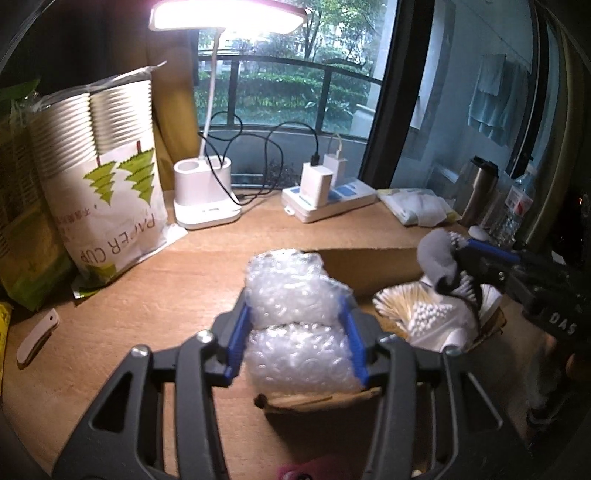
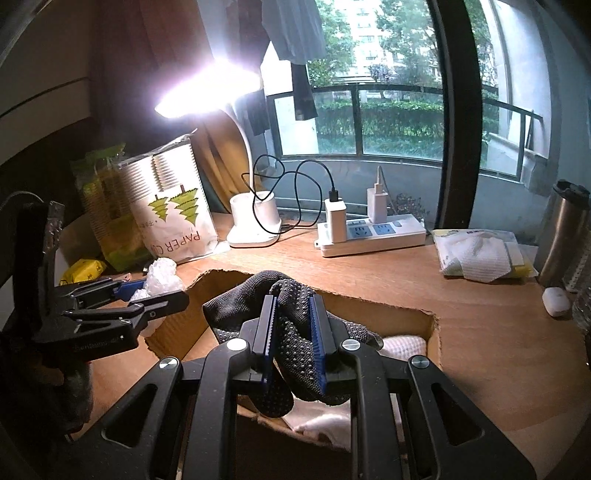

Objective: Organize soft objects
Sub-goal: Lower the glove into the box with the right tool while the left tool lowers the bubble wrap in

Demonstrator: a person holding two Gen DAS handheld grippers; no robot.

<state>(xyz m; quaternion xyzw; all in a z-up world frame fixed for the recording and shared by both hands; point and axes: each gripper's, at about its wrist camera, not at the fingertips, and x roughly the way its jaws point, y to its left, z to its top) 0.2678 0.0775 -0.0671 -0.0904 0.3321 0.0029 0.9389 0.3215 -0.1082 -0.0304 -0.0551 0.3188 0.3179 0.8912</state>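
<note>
Your desk lamp (image 1: 227, 14) blows out to white glare in both views, washing the paper cup bag (image 1: 110, 166). Daylight comes through the window (image 2: 388, 110). Corners fall dark, fisheye bends the edges, and nearby things look slightly soft.

My right gripper (image 2: 291, 332) clamps a dark grey knitted glove with rubber grip dots (image 2: 295, 354) over the open brown cardboard box (image 2: 430, 325); white cloth (image 2: 402, 345) lies inside. At left, my left gripper (image 2: 147, 293) holds crumpled clear bubble wrap (image 2: 162, 277) above the wooden desk (image 2: 480, 332).
</note>
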